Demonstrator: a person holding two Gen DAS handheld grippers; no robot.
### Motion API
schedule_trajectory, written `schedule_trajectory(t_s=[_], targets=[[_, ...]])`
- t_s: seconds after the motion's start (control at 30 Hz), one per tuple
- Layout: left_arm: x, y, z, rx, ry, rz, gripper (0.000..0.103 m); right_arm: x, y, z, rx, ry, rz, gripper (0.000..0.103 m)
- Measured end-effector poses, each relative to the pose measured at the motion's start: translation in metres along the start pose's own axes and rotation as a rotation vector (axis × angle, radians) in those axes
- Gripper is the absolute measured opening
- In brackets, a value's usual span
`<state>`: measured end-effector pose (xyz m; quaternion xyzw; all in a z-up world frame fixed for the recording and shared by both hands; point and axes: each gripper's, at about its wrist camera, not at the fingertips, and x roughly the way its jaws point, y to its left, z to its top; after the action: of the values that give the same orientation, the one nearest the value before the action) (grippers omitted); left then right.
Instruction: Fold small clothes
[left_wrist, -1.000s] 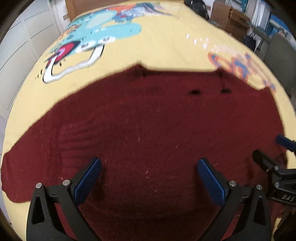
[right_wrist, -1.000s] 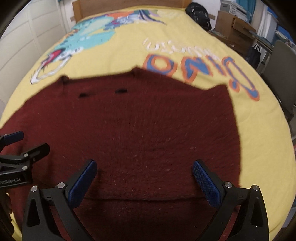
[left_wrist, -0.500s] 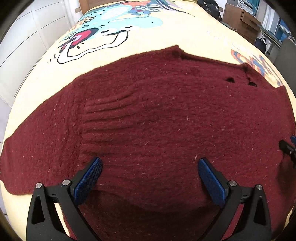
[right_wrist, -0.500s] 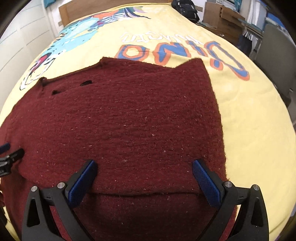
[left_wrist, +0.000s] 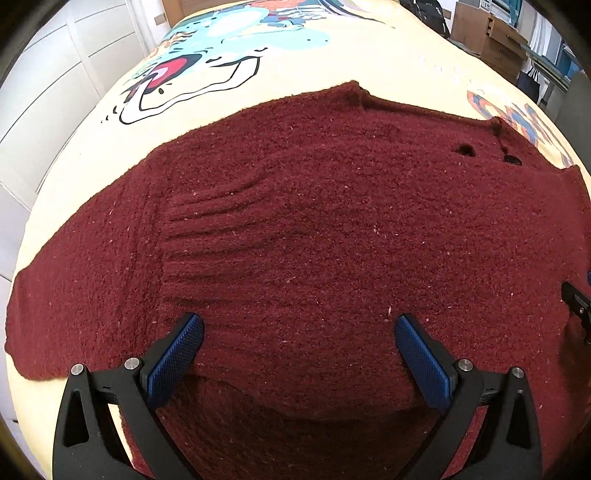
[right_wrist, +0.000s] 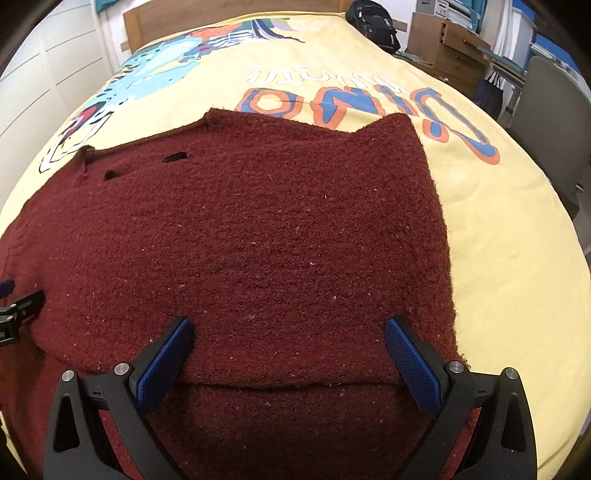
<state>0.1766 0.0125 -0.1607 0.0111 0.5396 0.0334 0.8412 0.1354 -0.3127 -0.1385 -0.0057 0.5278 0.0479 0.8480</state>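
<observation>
A dark red knitted sweater (left_wrist: 314, 229) lies flat on a yellow bedspread (left_wrist: 369, 55), collar at the far side, one sleeve spread out to the left. It also fills the right wrist view (right_wrist: 266, 236), where its near part shows a folded edge. My left gripper (left_wrist: 299, 354) is open and empty, low over the sweater's near hem. My right gripper (right_wrist: 288, 350) is open and empty, low over the sweater's near right part. Each gripper's tip shows at the edge of the other's view.
The bedspread (right_wrist: 498, 258) carries a cartoon dinosaur print (left_wrist: 221, 55) and orange-blue letters (right_wrist: 369, 107). White cupboard doors (left_wrist: 48, 92) stand on the left. A black bag (right_wrist: 376, 22), wooden boxes (right_wrist: 450, 44) and a grey chair (right_wrist: 546, 122) stand to the right.
Both grippers have moved lower and closer over the sweater, so it looms larger. Both stay open. The sweater has not moved.
</observation>
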Motion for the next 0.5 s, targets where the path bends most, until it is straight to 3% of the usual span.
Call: schedule_trajectory(t_s=[0.27,0.5], targets=[[-0.010,0.011,0.008,-0.003,0.031,-0.030,0.102,-0.037,-0.003,0.005,0.019,-0.015,0.001,0.103],[-0.050,0.041,0.001,-0.039,-0.037,-0.048,0.102,-0.077,-0.008,-0.001,0.029,-0.041,-0.010,0.103]])
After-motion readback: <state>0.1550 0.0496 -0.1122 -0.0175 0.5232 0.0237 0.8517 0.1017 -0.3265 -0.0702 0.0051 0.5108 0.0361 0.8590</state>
